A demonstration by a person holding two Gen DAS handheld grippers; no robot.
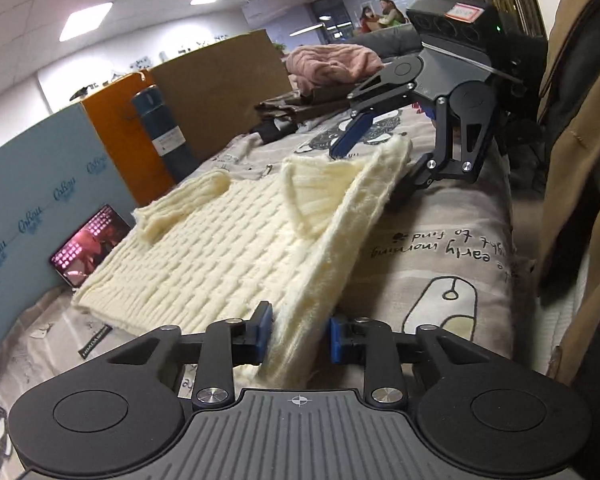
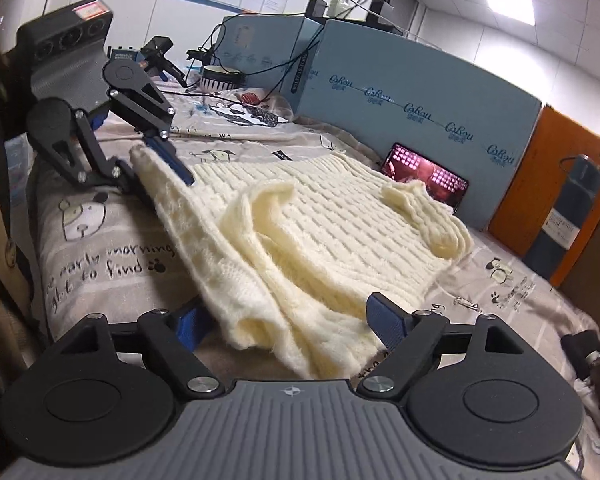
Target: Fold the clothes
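Sweater: we see a cream knitted sweater lying on a bed covered by a sheet printed with cartoon animals and words; its near edge is lifted off the sheet at both ends.
Left claw: our left claw has a fold of the sweater's edge running between its blue pads; the pads sit close against the knit on both sides, so we read it as grasping the sweater.
Right claw: our right claw straddles the other end of the raised edge; its jaws stand wide apart, released, with fabric draped loosely between them.
Sleeve: one sleeve is folded back on top of the sweater's body.
Phone: a phone with a lit screen leans against a blue box at the far side of the bed.
Bottle: a dark bottle stands by an orange panel.
Other clothes: a pink knit lies piled farther along the bed.
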